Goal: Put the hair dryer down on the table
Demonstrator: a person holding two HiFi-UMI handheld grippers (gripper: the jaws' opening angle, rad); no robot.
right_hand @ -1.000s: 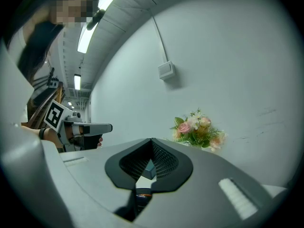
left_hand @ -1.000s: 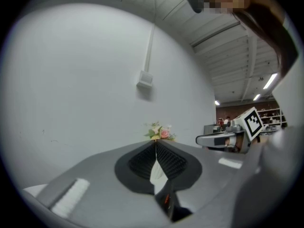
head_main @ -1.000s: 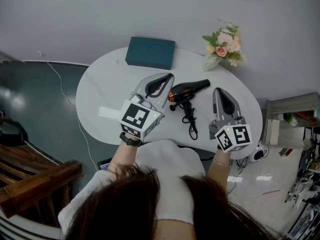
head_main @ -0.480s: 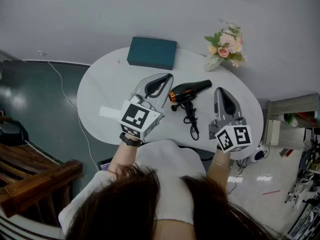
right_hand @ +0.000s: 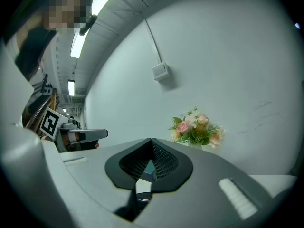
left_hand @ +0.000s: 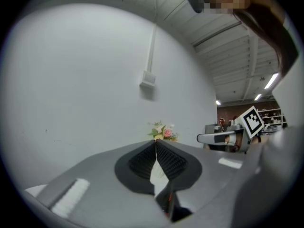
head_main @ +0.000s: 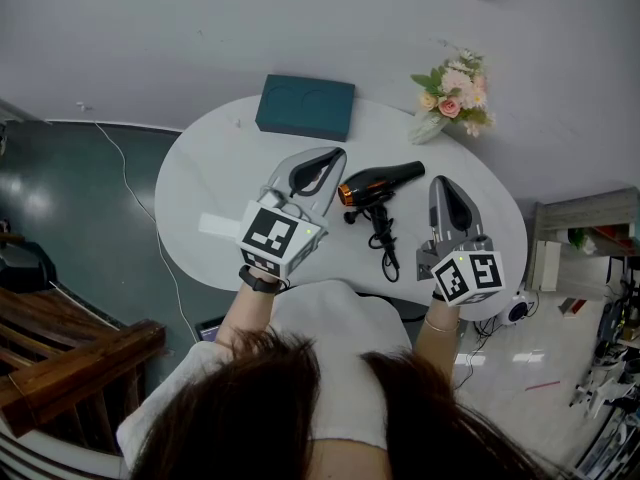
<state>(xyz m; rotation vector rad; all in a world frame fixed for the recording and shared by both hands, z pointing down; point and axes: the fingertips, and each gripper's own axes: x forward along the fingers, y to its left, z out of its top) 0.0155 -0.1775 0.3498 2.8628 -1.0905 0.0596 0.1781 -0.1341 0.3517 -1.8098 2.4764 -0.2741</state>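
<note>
Spanning most of the view, the white table (head_main: 210, 183) is carrying everything. The left gripper (head_main: 335, 154) and right gripper (head_main: 440, 182) are hanging level over its near side, each with jaws pressed together on nothing. The teal box (head_main: 305, 107) is sitting well back. The hair dryer (head_main: 378, 182) is lying on the tabletop between the grippers, apparently already set down, with its cord (head_main: 383, 243) trailing toward the person.

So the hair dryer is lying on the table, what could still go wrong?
Its cord lies loose between the left tongs and the right tongs, both shut and empty; a careless sweep could snag it and drag the hair dryer. A nudge could push its nozzle toward the flower vase.
</note>
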